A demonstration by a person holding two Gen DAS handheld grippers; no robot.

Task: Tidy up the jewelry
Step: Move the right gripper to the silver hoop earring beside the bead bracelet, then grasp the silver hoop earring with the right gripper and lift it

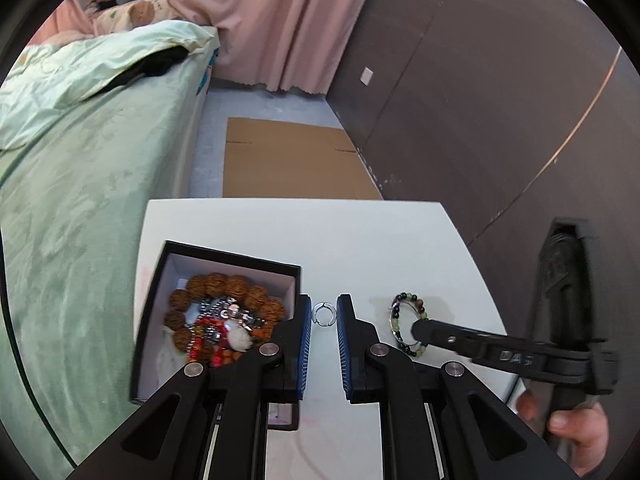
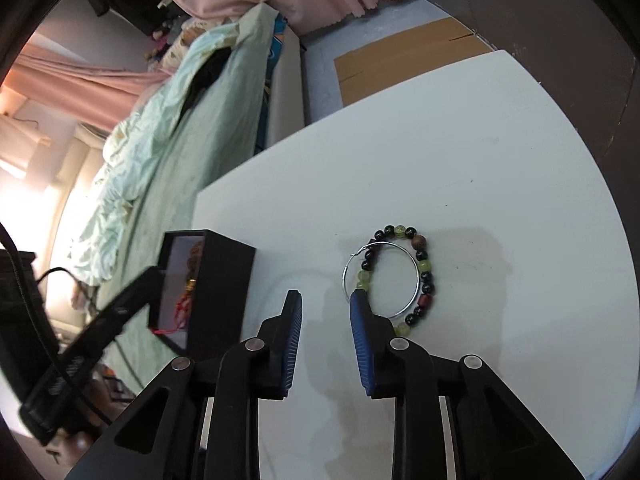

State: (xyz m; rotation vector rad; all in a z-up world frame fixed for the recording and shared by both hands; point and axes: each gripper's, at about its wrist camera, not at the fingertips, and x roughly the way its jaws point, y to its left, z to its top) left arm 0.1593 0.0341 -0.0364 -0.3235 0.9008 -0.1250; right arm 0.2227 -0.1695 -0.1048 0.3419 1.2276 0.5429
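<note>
My left gripper (image 1: 324, 313) hovers over the white table (image 1: 320, 236), shut on a small silver ring (image 1: 322, 305) held between its blue pads. To its left stands a black box (image 1: 224, 258) with a white lining, holding brown bead bracelets, red beads and a silver chain. A green, black and brown beaded bracelet (image 2: 426, 267) lies on the table with a thin silver hoop (image 2: 386, 243) resting across it. My right gripper (image 2: 325, 301) is low over the table, jaws apart and empty. Its right fingertip (image 2: 356, 300) is at the hoop's left edge.
A bed with a pale green cover (image 1: 80, 200) runs along the table's left side. Flat cardboard (image 1: 292, 160) lies on the floor beyond the table. A brown wall (image 1: 480, 120) stands to the right. A person's hand (image 1: 576, 432) grips the right tool.
</note>
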